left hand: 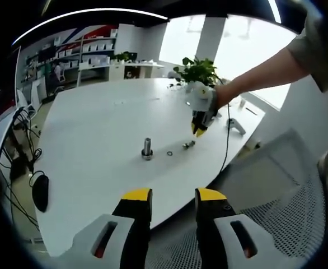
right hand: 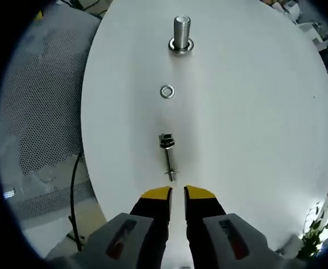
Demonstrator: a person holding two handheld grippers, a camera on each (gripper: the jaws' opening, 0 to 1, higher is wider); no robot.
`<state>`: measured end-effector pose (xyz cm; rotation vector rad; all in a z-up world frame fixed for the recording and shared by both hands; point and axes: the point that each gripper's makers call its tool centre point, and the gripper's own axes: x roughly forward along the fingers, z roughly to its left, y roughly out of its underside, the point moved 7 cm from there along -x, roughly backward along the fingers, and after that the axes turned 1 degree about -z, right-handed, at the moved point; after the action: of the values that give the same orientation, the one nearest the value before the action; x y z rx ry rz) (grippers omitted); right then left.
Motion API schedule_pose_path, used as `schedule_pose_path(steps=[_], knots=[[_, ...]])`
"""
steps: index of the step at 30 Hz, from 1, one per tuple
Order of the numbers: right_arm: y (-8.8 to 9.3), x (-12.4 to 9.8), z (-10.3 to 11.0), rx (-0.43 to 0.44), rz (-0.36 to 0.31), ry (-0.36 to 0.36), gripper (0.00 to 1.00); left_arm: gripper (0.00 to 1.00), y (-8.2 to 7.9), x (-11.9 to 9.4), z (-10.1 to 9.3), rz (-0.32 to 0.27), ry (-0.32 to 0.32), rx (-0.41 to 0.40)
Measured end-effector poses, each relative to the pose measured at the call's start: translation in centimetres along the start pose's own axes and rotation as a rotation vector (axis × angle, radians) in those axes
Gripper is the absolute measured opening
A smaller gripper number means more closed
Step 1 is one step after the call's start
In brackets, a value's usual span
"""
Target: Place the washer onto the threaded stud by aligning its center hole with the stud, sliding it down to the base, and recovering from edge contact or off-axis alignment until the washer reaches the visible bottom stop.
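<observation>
In the left gripper view the washer (left hand: 169,152) was a tiny ring at frame centre, hard to make out, lying flat on the white surface (left hand: 97,162) between the threaded stud (left hand: 147,148) and a small bolt (left hand: 188,144). The left gripper (left hand: 172,196) rose from the bottom edge, its fingers (left hand: 136,197) apart with nothing between them. In the right gripper view the right gripper (right hand: 178,194) had fingers (right hand: 157,195) nearly closed, a slim gap, empty, just below the bolt (right hand: 168,155); the washer (right hand: 167,91) lay above it, apart from the stud (right hand: 181,35) near the top.
</observation>
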<state>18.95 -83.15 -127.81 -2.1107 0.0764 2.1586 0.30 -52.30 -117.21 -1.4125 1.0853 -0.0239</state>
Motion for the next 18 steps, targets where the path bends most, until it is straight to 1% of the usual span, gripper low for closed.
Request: schedule_pose_path(steps=[1,4,6,8,9,15,17,18], knots=[[0.0,0.2,0.0,0.007,-0.024,0.000,0.11,0.29,0.0,0.0,0.0,0.002,0.000,0.000],[0.1,0.8,-0.1,0.021,-0.062,0.009,0.11,0.29,0.1,0.0,0.0,0.007,0.003,0.000],[0.1,1.2,0.2,0.040,-0.077,-0.009,0.11,0.29,0.1,0.0,-0.1,0.011,0.005,0.001],[0.1,1.5,0.4,0.022,-0.083,-0.006,0.11,0.29,0.1,0.1,-0.1,0.015,0.006,0.001],[0.0,1.6,0.4,-0.002,-0.079,0.001,0.10,0.29,0.2,0.1,-0.1,0.018,0.005,0.001],[-0.2,2.1,0.1,-0.027,-0.084,0.005,0.10,0.29,0.3,0.1,-0.1,0.025,0.005,0.001],[-0.2,2.4,0.2,-0.031,-0.073,-0.002,0.10,0.29,0.3,0.2,-0.1,0.026,0.006,0.000],[-0.2,2.4,0.2,-0.047,-0.071,-0.003,0.10,0.29,0.3,0.2,-0.1,0.027,0.005,0.000]])
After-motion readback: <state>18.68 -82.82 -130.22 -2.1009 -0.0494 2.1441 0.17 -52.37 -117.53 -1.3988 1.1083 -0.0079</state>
